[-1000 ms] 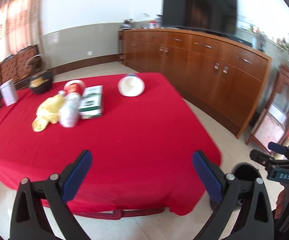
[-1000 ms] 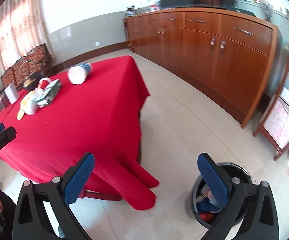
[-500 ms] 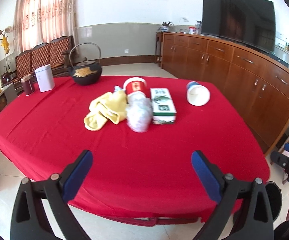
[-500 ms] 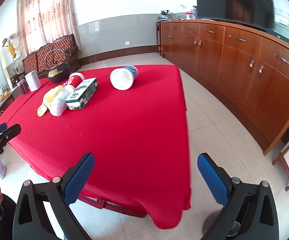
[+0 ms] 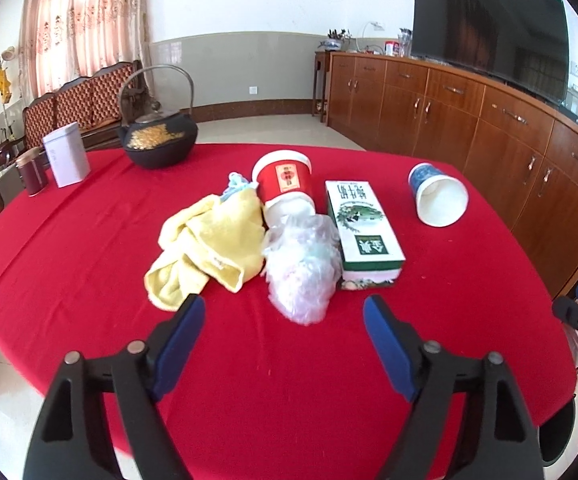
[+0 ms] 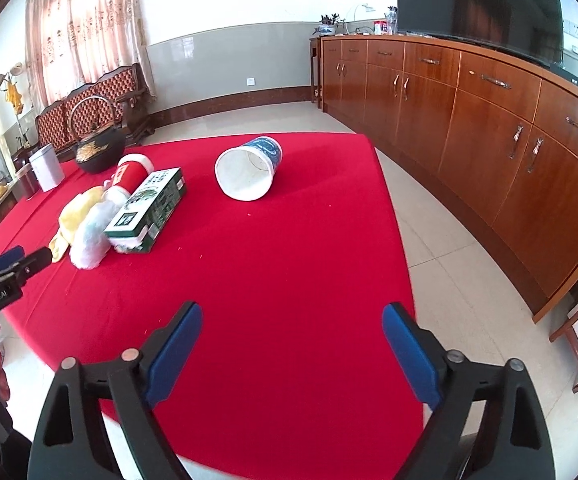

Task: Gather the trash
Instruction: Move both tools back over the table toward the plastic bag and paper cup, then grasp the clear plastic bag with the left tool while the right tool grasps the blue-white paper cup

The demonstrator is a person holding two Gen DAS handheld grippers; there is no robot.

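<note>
Clearly most of the collecting is still ahead: the crumpled plastic bag, green carton, red cup, blue-and-white cup tipped on its side and yellow cloth all lie on the red tablecloth. The left gripper and right gripper have just been closing, yet both stand apart with nothing between them. Beyond are a black kettle, wooden cabinets and a television.

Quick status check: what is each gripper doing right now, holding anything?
Left gripper: open, empty, jaws just been closing, crumpled plastic bag just ahead.
Right gripper: open, empty, jaws just been closing over the red tablecloth.
</note>
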